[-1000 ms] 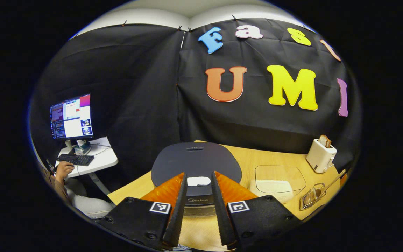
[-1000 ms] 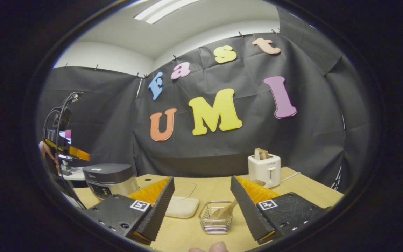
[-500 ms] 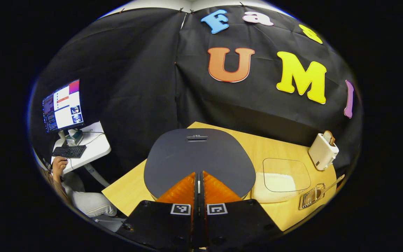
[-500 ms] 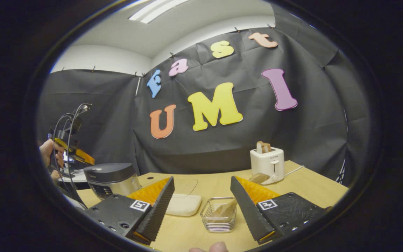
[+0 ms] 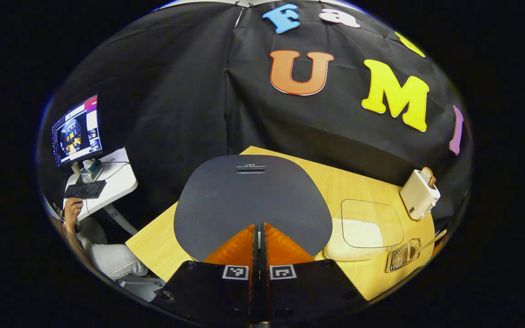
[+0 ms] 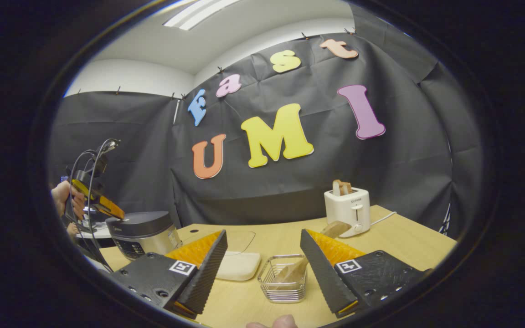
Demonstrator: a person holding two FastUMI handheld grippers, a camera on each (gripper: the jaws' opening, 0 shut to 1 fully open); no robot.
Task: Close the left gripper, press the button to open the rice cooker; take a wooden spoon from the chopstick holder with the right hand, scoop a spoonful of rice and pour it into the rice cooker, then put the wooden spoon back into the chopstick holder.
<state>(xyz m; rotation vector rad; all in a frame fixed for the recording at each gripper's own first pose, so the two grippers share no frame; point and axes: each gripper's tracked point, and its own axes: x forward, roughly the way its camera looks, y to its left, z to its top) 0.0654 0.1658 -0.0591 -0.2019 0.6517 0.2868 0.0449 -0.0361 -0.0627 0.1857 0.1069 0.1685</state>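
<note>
One toaster (image 6: 347, 210) behind chopstick holder (image 6: 283, 284), well apart.

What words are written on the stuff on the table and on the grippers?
None reads clearly.
toaster: tiny print on its front, too small to read for sure.
rice cooker: a small mark at the lid's far edge, too small to read; its front panel is blurred in the right gripper view.
square markers on the left gripper and the right gripper: black-and-white patterns, not words.
</note>
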